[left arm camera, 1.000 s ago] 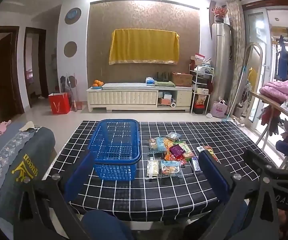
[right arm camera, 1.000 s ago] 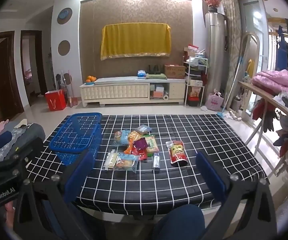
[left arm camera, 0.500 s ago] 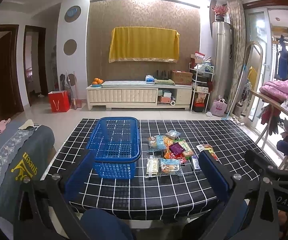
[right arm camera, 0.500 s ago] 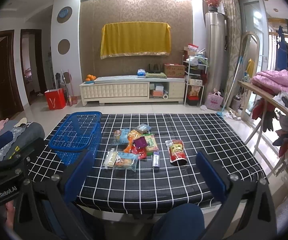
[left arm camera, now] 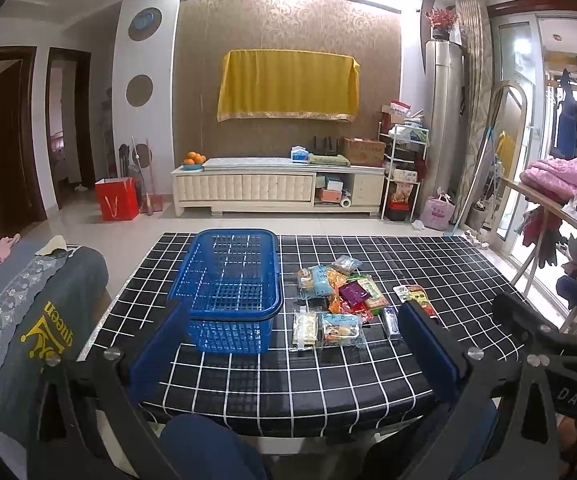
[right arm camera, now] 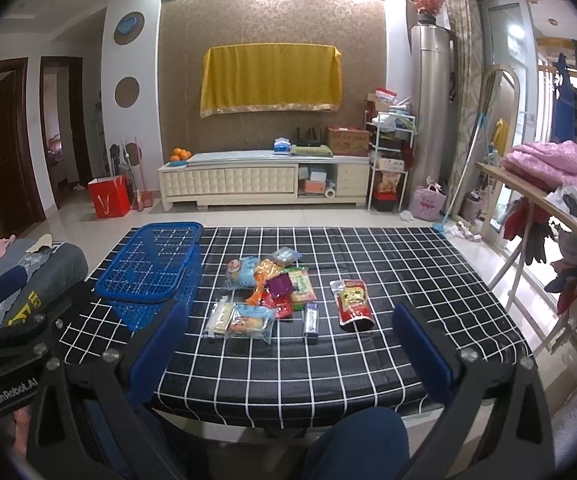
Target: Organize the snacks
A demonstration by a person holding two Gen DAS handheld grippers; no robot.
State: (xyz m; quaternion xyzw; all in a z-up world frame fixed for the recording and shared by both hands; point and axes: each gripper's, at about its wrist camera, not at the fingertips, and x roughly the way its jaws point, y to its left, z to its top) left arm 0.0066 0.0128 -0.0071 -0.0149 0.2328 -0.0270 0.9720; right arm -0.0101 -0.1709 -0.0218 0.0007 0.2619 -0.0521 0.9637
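Note:
A blue plastic basket point(left arm camera: 230, 292) stands empty on the left part of a black checked table point(left arm camera: 288, 376); it also shows in the right wrist view point(right arm camera: 152, 268). A pile of snack packets point(left arm camera: 338, 296) lies to its right, also in the right wrist view point(right arm camera: 272, 292). A red pouch point(right arm camera: 352, 302) and a small silver packet point(right arm camera: 311, 319) lie apart on the right. My left gripper point(left arm camera: 292, 354) is open and empty, held before the table's near edge. My right gripper point(right arm camera: 288, 350) is open and empty, also short of the table.
A grey covered seat point(left arm camera: 28, 312) stands left of the table. A rack with a pink quilt point(right arm camera: 552, 168) and hanging clothes stands at the right. A white TV cabinet point(left arm camera: 276, 190) is against the far wall. My knee point(right arm camera: 356, 444) is below the table's edge.
Both grippers have risen and tilted slightly, so the table sits a little lower and nearer in view. Nothing on the table has moved.

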